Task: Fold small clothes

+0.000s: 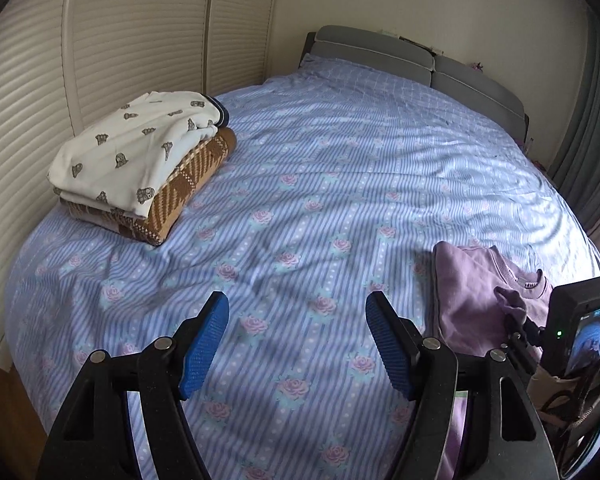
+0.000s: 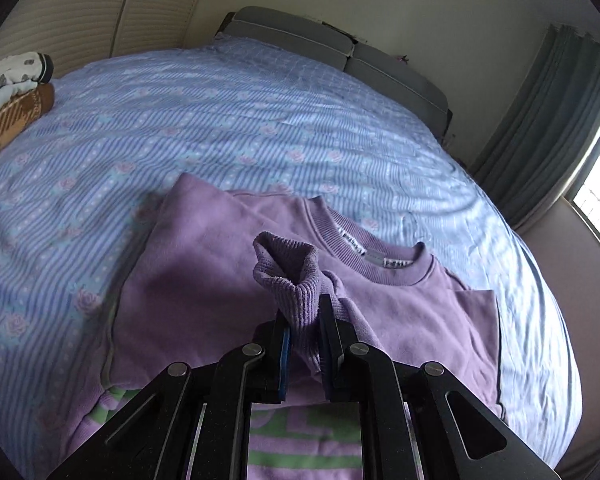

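A lilac sweatshirt [image 2: 204, 264] lies front up on the bed, neck toward the headboard, its left side folded inward. My right gripper [image 2: 303, 312] is shut on the ribbed cuff [image 2: 288, 268] of its sleeve, which stands up over the chest just below the collar [image 2: 380, 258]. In the left wrist view the same sweatshirt [image 1: 472, 300] lies at the lower right. My left gripper [image 1: 297, 300] hovers open over bare sheet to its left, with nothing between the blue pads [image 1: 204, 344].
A white printed garment [image 1: 140, 152] sits folded on a brown plaid one [image 1: 188, 188] at the bed's far left. The blue striped floral sheet [image 1: 320, 184] covers the bed. Louvred doors [image 1: 120, 40], a grey headboard [image 1: 380, 52], and a curtain [image 2: 540, 120] border it.
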`<state>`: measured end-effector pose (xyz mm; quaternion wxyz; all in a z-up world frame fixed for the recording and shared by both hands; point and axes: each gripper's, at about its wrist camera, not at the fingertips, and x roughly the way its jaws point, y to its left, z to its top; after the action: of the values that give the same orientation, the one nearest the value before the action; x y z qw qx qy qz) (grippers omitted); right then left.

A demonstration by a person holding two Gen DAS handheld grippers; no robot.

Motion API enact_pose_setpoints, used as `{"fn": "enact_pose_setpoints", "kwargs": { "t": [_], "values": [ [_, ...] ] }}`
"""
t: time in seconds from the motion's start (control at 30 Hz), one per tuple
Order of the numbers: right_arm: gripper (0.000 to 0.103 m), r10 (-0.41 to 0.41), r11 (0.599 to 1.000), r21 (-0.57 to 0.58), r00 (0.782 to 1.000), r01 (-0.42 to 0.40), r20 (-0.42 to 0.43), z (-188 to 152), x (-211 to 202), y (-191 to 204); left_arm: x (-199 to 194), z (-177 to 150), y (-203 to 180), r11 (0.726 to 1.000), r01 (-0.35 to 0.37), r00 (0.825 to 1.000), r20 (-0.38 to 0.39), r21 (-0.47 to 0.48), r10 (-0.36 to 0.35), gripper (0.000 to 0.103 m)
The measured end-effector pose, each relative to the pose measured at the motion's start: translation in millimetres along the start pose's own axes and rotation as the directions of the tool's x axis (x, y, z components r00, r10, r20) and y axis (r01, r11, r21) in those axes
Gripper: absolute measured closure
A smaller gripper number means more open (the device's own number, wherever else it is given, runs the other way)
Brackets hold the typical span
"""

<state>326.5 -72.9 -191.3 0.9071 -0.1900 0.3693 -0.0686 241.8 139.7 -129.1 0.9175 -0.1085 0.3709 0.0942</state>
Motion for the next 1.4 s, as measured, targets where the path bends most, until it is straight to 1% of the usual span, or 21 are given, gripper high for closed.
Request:
{"fn": "enact_pose_setpoints", "kwargs": {
  "t": [0.1,0.13,0.17,0.2,0.23,0.3,0.33,0.4,0.43,0.53,0.6,0.67,0.73,0.83,0.93,1.0,1.13,1.2,1.23,1.33,1.4],
  "values": [
    [0.085,0.037,0.999,0.003,0.999,-0.037,-0.036,-4,10,6,2,-2,-2,1.0,0.004,1.0,-0.004,0.005,-0.004,0.033],
    [0.085,0.041,0.999,0.006,0.998,-0.041,-0.042,-6,11,6,2,-2,-3,1.0,0.005,1.0,-0.006,0.009,-0.005,0.033],
    [0.082,0.054,0.998,0.011,0.998,-0.054,-0.043,-7,11,7,2,-2,-5,1.0,0.006,1.0,-0.007,0.013,-0.006,0.033],
    [0.076,0.077,0.997,0.019,0.996,-0.076,-0.039,-7,9,6,2,-2,-7,1.0,0.007,1.0,-0.006,0.017,-0.007,0.033],
    [0.072,0.103,0.994,0.028,0.994,-0.102,-0.032,-8,6,4,1,-2,-10,1.0,0.008,1.0,-0.003,0.022,-0.008,0.033],
    [0.059,0.154,0.987,0.055,0.988,-0.153,-0.01,-11,-2,-2,-2,-3,-16,0.999,0.011,1.0,0.001,0.033,-0.011,0.033],
    [0.056,0.18,0.981,0.069,0.984,-0.179,0.002,-13,-8,-7,-3,-3,-20,0.999,0.015,1.0,0.005,0.041,-0.015,0.033],
    [0.045,0.209,0.972,0.101,0.978,-0.21,0.023,-17,-17,-16,-5,-4,-29,0.998,0.021,1.0,0.012,0.06,-0.022,0.033],
    [0.044,0.224,0.967,0.118,0.974,-0.227,0.039,-20,-24,-23,-6,-4,-36,0.997,0.028,0.999,0.015,0.072,-0.029,0.033],
    [0.043,0.264,0.946,0.167,0.96,-0.277,0.095,-29,-40,-50,-7,-6,-58,0.993,0.054,0.998,0.017,0.107,-0.057,0.033],
    [0.043,0.257,0.94,0.197,0.958,-0.278,0.129,-36,-48,-72,-6,-8,-74,0.989,0.079,0.997,0.017,0.123,-0.081,0.033],
    [0.043,0.223,0.942,0.221,0.964,-0.251,0.143,-43,-50,-95,-2,-10,-94,0.983,0.123,0.992,0.003,0.139,-0.125,0.033],
    [0.043,0.195,0.943,0.245,0.971,-0.225,0.14,-49,-45,-117,3,-13,-117,0.974,0.157,0.987,-0.011,0.162,-0.158,0.033],
    [0.043,0.152,0.939,0.291,0.981,-0.181,0.12,-58,-32,-150,13,-18,-154,0.954,0.212,0.977,-0.027,0.211,-0.211,0.033],
    [0.043,0.134,0.927,0.341,0.988,-0.154,0.083,-68,-13,-178,27,-23,-185,0.936,0.254,0.967,-0.054,0.244,-0.248,0.033],
    [0.043,0.135,0.92,0.363,0.988,-0.151,0.068,-71,-2,-190,40,-26,-202,0.929,0.252,0.968,-0.072,0.273,-0.241,0.033],
    [0.043,0.13,0.922,0.361,0.99,-0.139,0.05,-76,16,-201,69,-33,-218,0.929,0.214,0.975,-0.118,0.303,-0.186,0.033],
    [0.043,0.135,0.922,0.362,0.99,-0.139,0.037,-79,24,-203,81,-38,-218,0.935,0.179,0.98,-0.142,0.306,-0.141,0.033],
    [0.043,0.14,0.921,0.364,0.99,-0.142,0.031,-81,27,-203,86,-40,-215,0.938,0.171,0.98,-0.154,0.301,-0.129,0.033],
    [0.043,0.151,0.917,0.373,0.989,-0.14,0.001,-87,39,-203,99,-48,-204,0.95,0.155,0.977,-0.184,0.271,-0.106,0.032],
    [0.043,0.158,0.914,0.381,0.987,-0.14,-0.016,-93,44,-204,102,-53,-200,0.952,0.153,0.978,-0.182,0.266,-0.106,0.032]
  ]
}}
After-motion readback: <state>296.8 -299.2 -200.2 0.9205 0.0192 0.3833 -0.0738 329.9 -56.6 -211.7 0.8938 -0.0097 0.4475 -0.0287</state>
